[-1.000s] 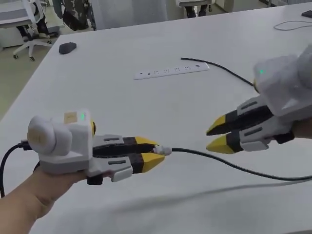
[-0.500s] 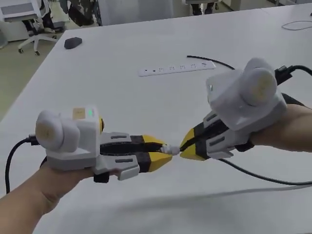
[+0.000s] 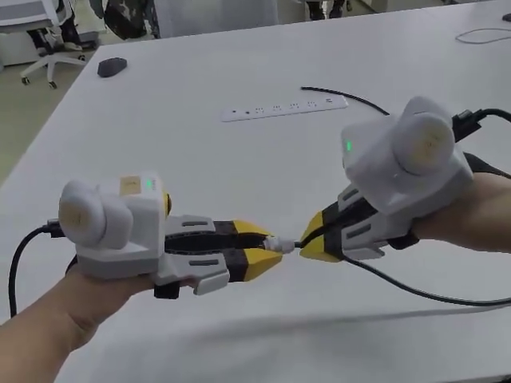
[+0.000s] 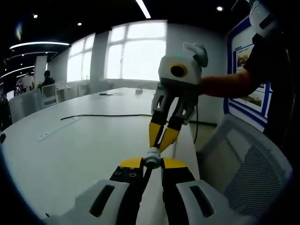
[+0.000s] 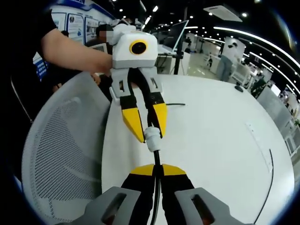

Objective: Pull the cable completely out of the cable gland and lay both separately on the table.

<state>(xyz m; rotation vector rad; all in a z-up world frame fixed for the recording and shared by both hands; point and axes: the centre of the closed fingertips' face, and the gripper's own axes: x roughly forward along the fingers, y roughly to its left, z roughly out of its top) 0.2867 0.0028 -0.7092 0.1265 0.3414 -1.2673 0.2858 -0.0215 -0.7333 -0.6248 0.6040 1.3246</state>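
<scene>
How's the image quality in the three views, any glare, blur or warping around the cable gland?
Head view: soft even light, sharp, a faint shadow band across the table near the bottom. Left gripper view: windows blown out, fisheye bends the table edge, cable gland crisp. Right gripper view: strong fisheye curve, ceiling lights as bright specks, cable in focus.

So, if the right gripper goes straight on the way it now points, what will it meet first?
Most likely the cable gland, just ahead along the cable, held in the left gripper.
</scene>
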